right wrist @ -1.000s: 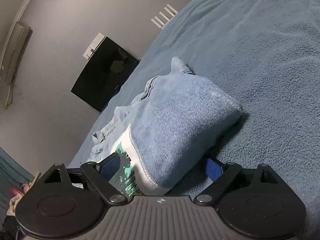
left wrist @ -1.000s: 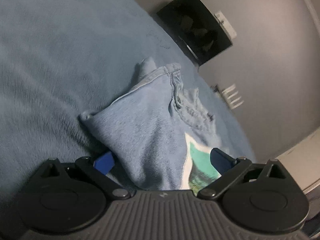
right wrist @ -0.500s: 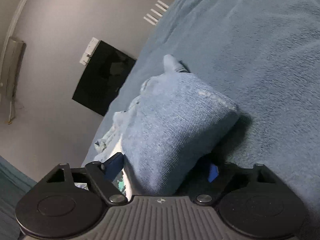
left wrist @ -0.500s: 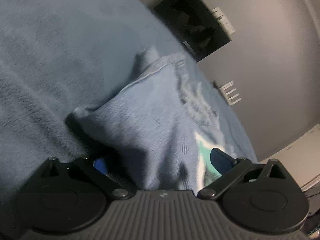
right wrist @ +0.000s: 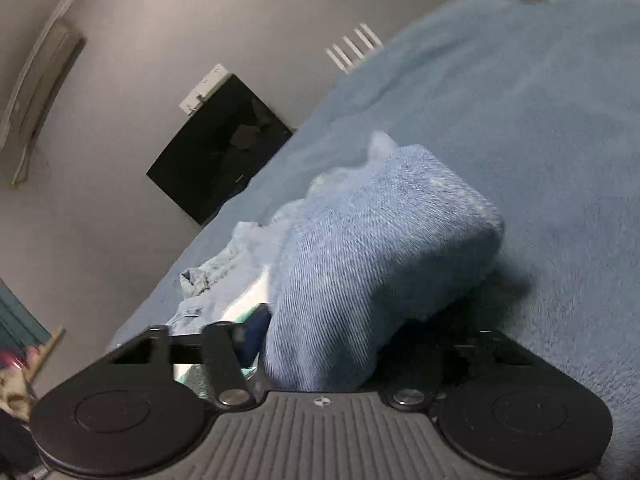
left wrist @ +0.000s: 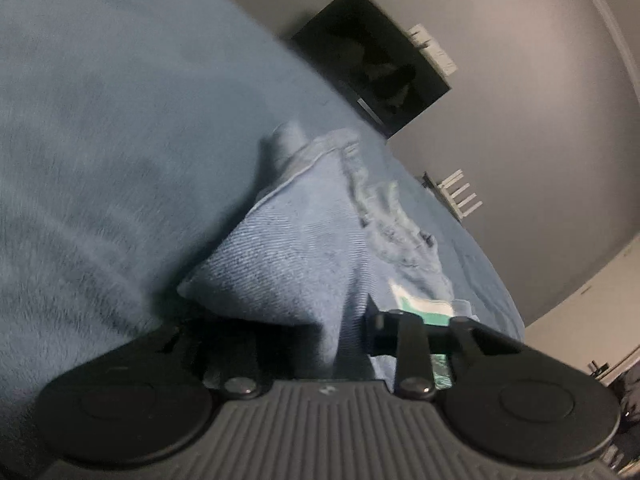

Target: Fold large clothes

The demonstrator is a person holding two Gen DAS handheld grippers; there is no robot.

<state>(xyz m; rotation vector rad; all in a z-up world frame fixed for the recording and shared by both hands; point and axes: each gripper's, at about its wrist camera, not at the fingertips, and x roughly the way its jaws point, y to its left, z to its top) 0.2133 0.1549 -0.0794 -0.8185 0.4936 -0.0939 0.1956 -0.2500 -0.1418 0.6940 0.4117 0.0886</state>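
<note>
This is looking like a bedroom in a home. A soft blue fleece blanket (left wrist: 120, 140) is spreading across a wide bed-like surface and filling most of both wrist views. A dark flat screen (right wrist: 220, 148) is hanging on the plain grey wall (left wrist: 520, 100) beyond it, with white switch plates (left wrist: 434, 50) sitting at its corner. What looks like an air-conditioning unit (right wrist: 36, 100) is sitting high on the wall, and folded jeans (right wrist: 372, 272) are lying on the blanket.
</note>
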